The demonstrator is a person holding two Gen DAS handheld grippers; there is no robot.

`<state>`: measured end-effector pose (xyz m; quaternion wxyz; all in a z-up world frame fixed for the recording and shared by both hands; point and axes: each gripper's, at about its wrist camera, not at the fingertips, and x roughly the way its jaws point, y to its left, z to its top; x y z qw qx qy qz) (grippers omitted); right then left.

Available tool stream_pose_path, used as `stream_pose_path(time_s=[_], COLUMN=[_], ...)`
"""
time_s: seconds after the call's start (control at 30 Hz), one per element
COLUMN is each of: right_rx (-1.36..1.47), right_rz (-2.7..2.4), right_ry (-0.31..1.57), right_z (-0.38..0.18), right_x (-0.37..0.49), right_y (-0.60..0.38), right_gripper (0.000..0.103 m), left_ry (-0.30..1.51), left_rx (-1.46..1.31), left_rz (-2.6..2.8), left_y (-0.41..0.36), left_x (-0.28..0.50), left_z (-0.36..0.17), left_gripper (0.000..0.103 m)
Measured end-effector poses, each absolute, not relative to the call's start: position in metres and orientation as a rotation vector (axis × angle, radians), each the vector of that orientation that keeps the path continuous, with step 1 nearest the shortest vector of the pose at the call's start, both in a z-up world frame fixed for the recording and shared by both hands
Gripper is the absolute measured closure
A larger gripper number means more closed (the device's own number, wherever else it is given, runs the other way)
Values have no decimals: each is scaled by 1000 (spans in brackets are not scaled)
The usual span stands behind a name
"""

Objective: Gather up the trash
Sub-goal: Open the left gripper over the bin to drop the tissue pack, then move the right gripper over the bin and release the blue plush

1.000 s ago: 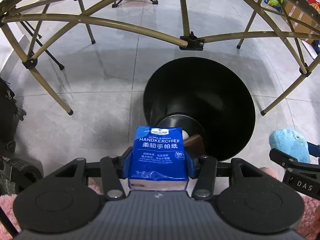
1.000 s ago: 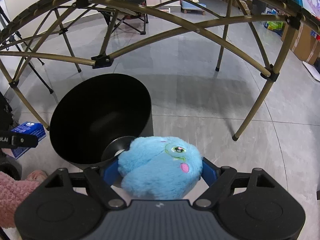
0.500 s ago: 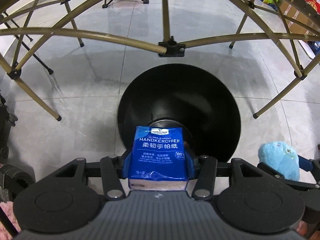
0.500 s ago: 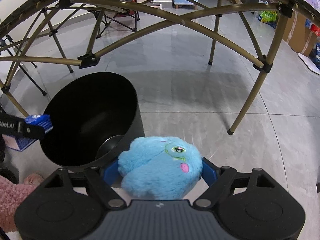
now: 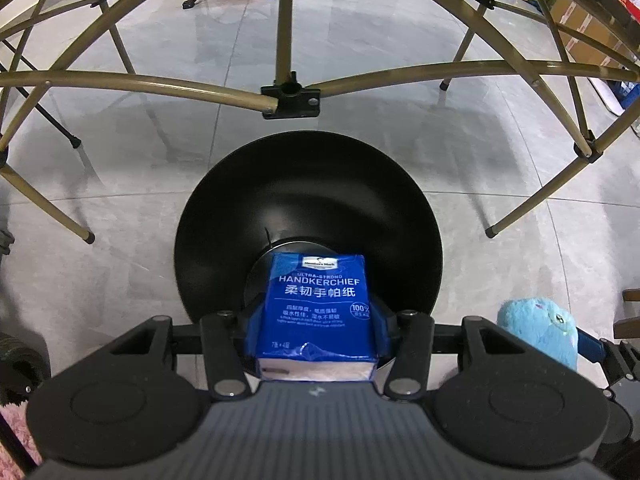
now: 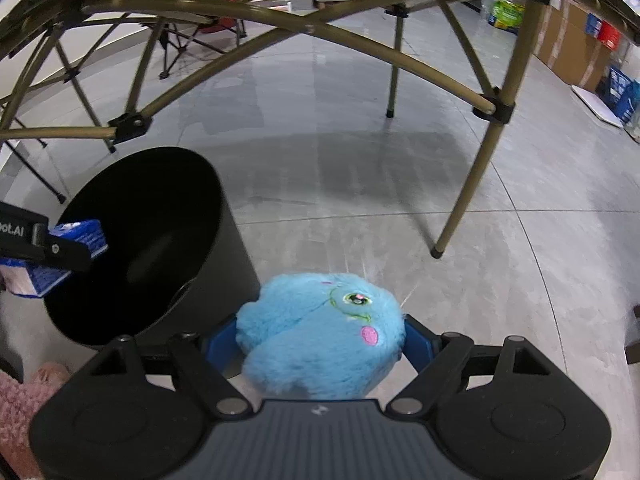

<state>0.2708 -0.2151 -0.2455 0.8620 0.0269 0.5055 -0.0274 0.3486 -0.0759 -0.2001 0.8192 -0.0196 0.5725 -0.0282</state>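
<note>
The left gripper clamps a blue tissue pack over the black bin's open mouth. The right gripper squeezes a blue plush toy beside the bin, apparently outside its rim.

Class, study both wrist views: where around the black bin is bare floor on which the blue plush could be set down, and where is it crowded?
Bare grey tile lies right of the black bin, bounded by the gold table leg and the blue plush toy itself. More lies beyond the bin, under the crossbars. The bin's left is crowded: the left gripper with the handkerchief pack, and pink fabric.
</note>
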Motion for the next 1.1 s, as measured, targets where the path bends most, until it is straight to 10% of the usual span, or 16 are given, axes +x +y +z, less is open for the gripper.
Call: stream_pose_path(time_s=[0.47, 0.6, 1.1], right_rx=[62, 60, 50], right_rz=[-71, -70, -58], right_ry=[1079, 1077, 1074], right_z=[-251, -250, -248], right_x=[274, 273, 272], right_y=[-221, -221, -218], right_gripper=[21, 21, 21], left_ry=[1199, 1178, 1180], left_rx=[-34, -65, -56], left_rz=[-61, -33, -24], left_y=[-79, -73, -69], left_x=[350, 347, 346], left_z=[-197, -193, -191], left_gripper=[49, 0, 0])
